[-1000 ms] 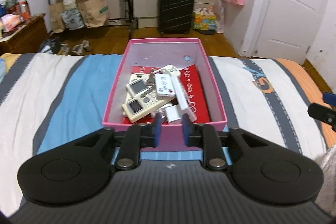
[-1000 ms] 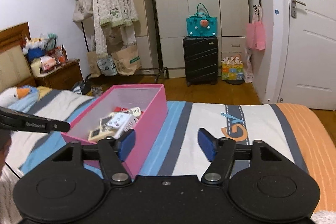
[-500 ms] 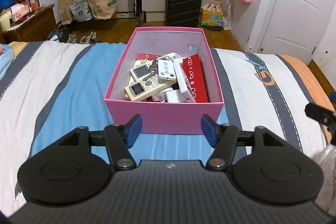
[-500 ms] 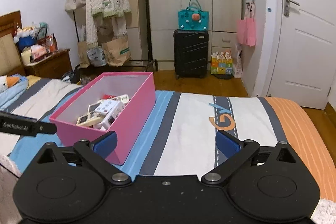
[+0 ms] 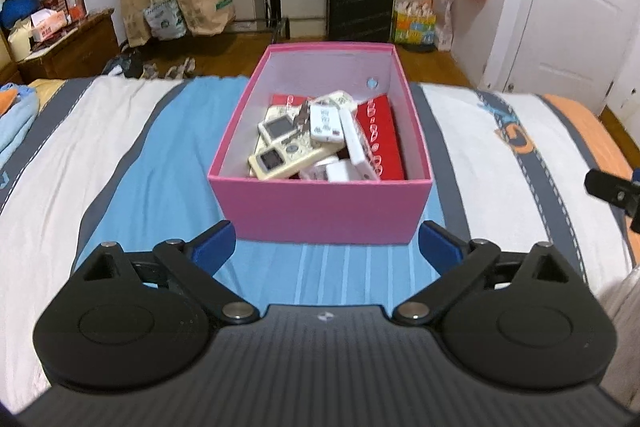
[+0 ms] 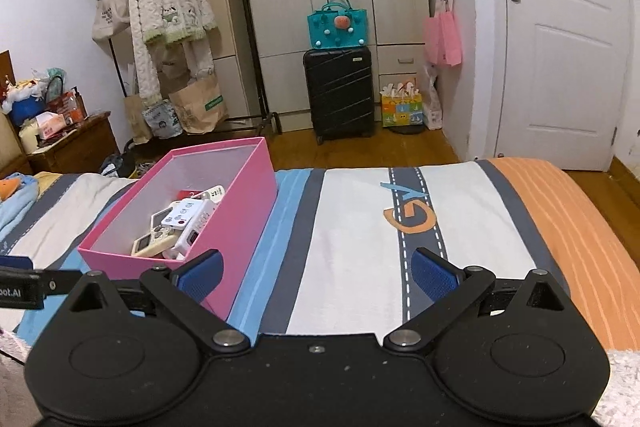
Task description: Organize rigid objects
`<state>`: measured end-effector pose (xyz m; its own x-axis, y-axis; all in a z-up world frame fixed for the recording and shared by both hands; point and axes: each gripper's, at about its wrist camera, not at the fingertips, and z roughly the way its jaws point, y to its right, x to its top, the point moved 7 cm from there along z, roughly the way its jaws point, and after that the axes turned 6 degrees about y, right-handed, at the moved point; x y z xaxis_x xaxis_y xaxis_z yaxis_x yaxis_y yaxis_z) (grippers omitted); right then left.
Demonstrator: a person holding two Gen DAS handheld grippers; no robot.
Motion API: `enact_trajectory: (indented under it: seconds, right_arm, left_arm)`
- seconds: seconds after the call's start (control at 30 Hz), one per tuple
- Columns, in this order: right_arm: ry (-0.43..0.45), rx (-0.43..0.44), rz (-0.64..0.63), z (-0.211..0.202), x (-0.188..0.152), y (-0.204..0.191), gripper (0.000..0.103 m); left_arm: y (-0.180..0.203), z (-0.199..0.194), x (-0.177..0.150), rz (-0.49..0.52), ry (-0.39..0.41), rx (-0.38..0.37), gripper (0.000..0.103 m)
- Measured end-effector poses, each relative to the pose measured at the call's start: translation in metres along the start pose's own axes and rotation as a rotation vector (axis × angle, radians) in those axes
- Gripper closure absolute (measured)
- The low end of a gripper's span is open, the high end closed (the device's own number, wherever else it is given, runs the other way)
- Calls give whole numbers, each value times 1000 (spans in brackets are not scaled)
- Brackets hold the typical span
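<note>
The pink box (image 5: 320, 205) sat on the striped bedspread (image 5: 132, 163), a soft base, so I judged the main risk to be tipping or sliding it: a push on its near wall from either tool could have skewed it toward the foot of the bed. Inside, the remote controls (image 5: 286, 147) lay piled loosely over one another with a white charger (image 5: 344, 171) and a red case (image 5: 380, 139), so a careless reach into the heap could have shifted the stack or sent a remote over the rim. I also reckoned the two tools could have knocked together, since each showed at the edge of the other's view.

My left tool (image 5: 326, 245) was spread wide, its blue pads (image 5: 212, 245) apart wider than the box's near wall, holding nothing and touching nothing, and it faced that wall from just short of it. My right tool (image 6: 318, 273) was likewise fully spread and empty, hovering over the bedspread with the box's corner just beyond its left pad; whether that pad brushed the box I could not tell.
</note>
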<state>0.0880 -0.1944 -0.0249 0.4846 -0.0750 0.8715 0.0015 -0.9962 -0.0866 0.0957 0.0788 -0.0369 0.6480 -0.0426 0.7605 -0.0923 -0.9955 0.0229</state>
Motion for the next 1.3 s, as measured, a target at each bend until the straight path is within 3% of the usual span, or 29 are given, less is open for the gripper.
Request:
enact_trajectory:
  seconds: [0.23,0.67,0.9,1.3]
  right_arm:
    - [-3,-4,-43,-5,0,-10,1]
    - [-36,-44,-54,-13,5,-18,1]
    - [-48,-39,-54,-12,4,-20,1]
    - [-59,-23,-37,-10,0,-19,1]
  left_arm:
    - [2,3,-3,14,-27,-13,4]
    - [0,11,-8,5,-97,37,4]
    - [2,12,-8,4,-101,15,4]
    - [5,10,-9,52,-92,49,4]
